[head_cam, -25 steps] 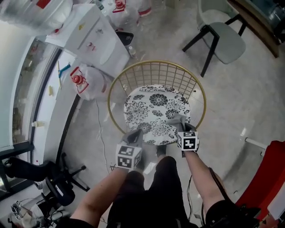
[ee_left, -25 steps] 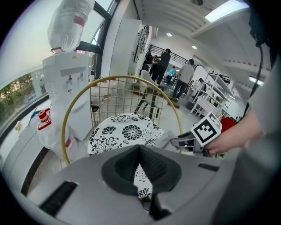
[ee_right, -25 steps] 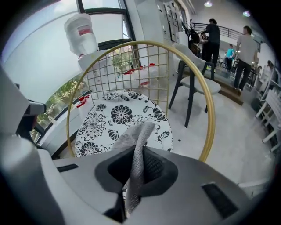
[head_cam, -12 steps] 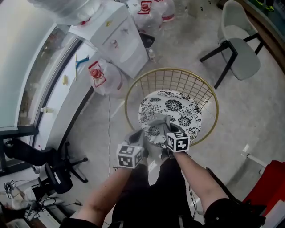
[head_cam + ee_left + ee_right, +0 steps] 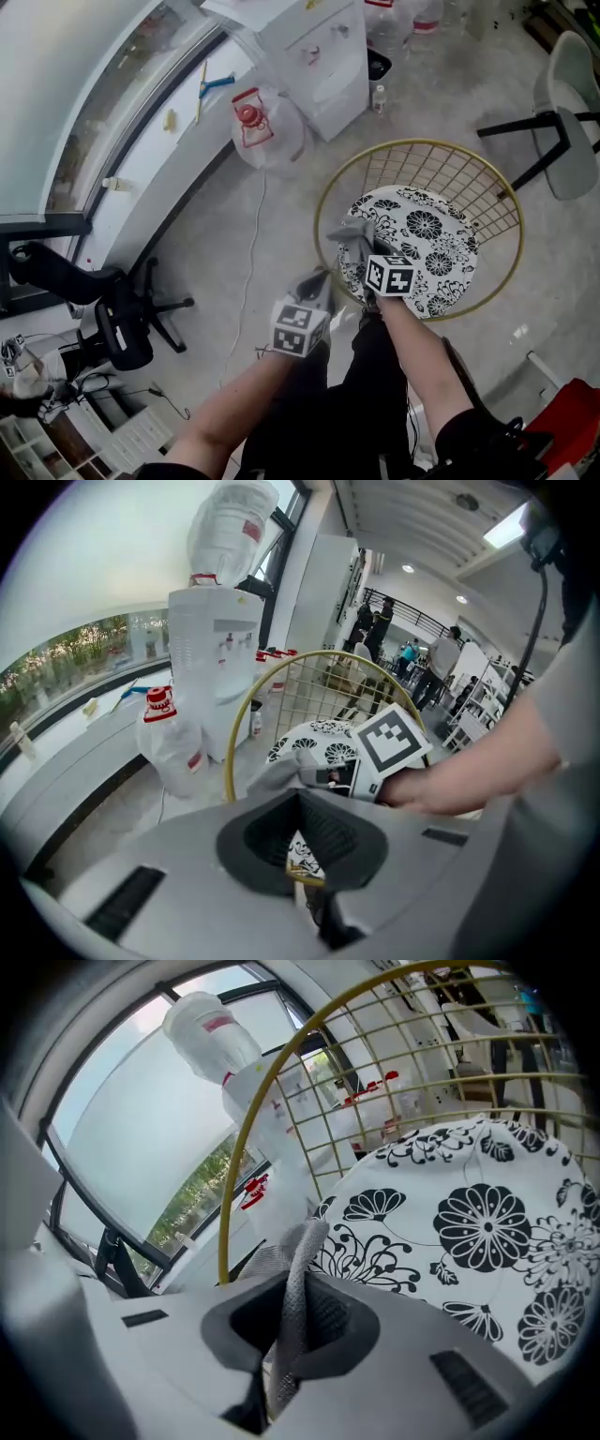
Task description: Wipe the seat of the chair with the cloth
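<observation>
The chair has a round gold wire frame point(image 5: 330, 192) and a white seat with black flowers point(image 5: 427, 246). My right gripper point(image 5: 361, 248) is over the seat's left edge, shut on a grey cloth point(image 5: 351, 232) that bunches out ahead of the jaws. In the right gripper view the cloth point(image 5: 298, 1265) stands pinched in that gripper point(image 5: 286, 1335), with the seat point(image 5: 469, 1213) spread beyond it. My left gripper point(image 5: 317, 284) hangs outside the frame, left of the seat and above the floor. In its own view the left gripper point(image 5: 302, 855) is shut with nothing in it, facing the right gripper's marker cube point(image 5: 392, 745).
A white water dispenser point(image 5: 319, 47) and water jugs point(image 5: 267, 131) stand beyond the chair on the left. A black office chair point(image 5: 127, 323) is at the left, a grey chair point(image 5: 572, 122) at the far right, a red object point(image 5: 574, 422) bottom right. A cable point(image 5: 246, 281) lies on the floor.
The right gripper with the cloth has slid across the seat from its near right part to its left edge. The left gripper has stayed off the seat. The head view has swung left.
</observation>
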A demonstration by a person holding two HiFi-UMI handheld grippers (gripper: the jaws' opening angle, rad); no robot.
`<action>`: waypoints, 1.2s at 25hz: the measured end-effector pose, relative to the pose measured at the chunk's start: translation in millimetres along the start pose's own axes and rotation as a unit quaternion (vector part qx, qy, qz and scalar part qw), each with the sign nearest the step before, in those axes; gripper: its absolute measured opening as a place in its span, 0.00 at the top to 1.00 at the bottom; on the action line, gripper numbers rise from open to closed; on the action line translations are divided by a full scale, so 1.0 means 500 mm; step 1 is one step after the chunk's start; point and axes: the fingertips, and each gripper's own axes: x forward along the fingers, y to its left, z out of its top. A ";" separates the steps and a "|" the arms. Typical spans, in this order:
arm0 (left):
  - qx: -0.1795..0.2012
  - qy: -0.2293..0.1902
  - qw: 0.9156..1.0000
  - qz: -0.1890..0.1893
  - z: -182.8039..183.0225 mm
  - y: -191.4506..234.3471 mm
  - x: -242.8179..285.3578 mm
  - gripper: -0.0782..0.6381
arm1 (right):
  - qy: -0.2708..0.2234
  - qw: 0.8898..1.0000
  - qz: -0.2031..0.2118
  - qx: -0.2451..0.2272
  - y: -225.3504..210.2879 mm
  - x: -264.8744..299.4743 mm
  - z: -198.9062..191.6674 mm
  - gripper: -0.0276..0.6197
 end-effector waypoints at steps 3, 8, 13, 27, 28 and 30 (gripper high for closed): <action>-0.003 -0.002 1.000 0.000 0.001 0.021 0.005 0.88 | 0.006 1.000 -0.019 -0.002 -0.028 0.028 -0.003 0.92; -0.002 0.008 1.000 -0.006 0.000 0.031 0.025 0.88 | 0.005 0.999 -0.043 0.014 -0.074 0.030 -0.012 0.92; 0.007 0.019 0.999 -0.029 0.011 -0.002 0.061 0.88 | -0.006 0.996 -0.079 0.042 -0.152 -0.016 -0.028 0.92; 0.063 0.041 0.993 -0.094 0.035 -0.121 0.134 0.88 | -0.028 0.973 -0.209 0.088 -0.390 -0.211 -0.064 0.92; 0.065 0.044 0.992 -0.096 0.036 -0.126 0.136 0.88 | -0.030 0.971 -0.220 0.093 -0.404 -0.225 -0.066 0.92; 0.067 0.048 0.991 -0.102 0.041 -0.136 0.137 0.88 | -0.031 0.966 -0.240 0.094 -0.426 -0.249 -0.072 0.92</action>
